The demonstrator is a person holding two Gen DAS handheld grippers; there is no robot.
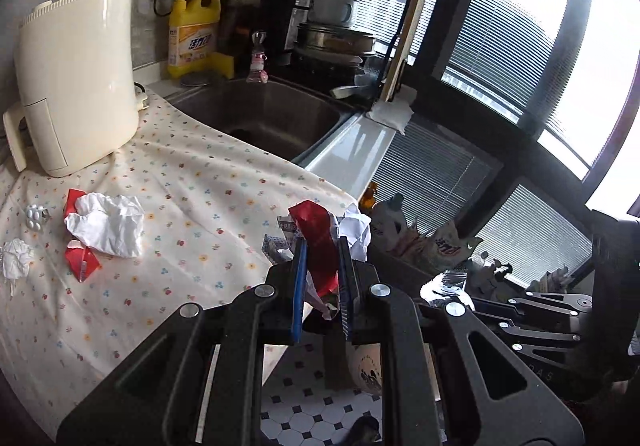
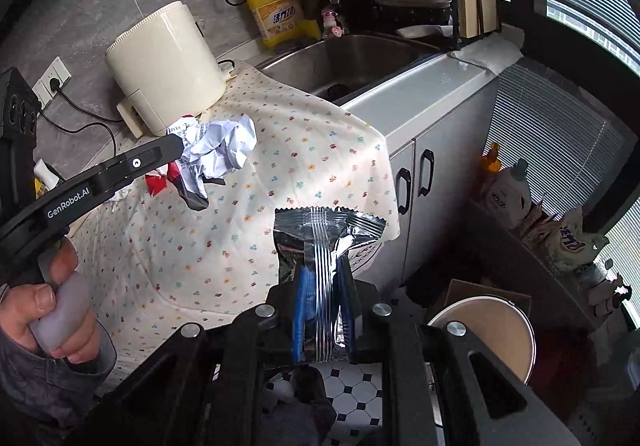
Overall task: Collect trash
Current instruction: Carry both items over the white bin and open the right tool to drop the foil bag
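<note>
Left gripper (image 1: pixel 323 246): clamped on a wad of red wrapper and crumpled paper (image 1: pixel 320 238), held above the counter edge.
Right gripper (image 2: pixel 323 270): pinching a silver foil packet (image 2: pixel 326 246), long axis along the fingers, crimped end pointing away.
Floral cloth (image 1: pixel 192 206): more crumpled tissue (image 1: pixel 108 224) lying there.

I count two grippers: my left gripper (image 1: pixel 322 266) and right gripper (image 2: pixel 322 286). On the counter (image 1: pixel 192 206) lie two white tissue wads (image 1: pixel 108 224), two red wrappers (image 1: pixel 82 260) and one blister pack (image 1: pixel 35 216). One silver foil packet (image 2: pixel 328 242), one yellow detergent bottle (image 1: pixel 194 32), one cream appliance (image 1: pixel 76 78).
</note>
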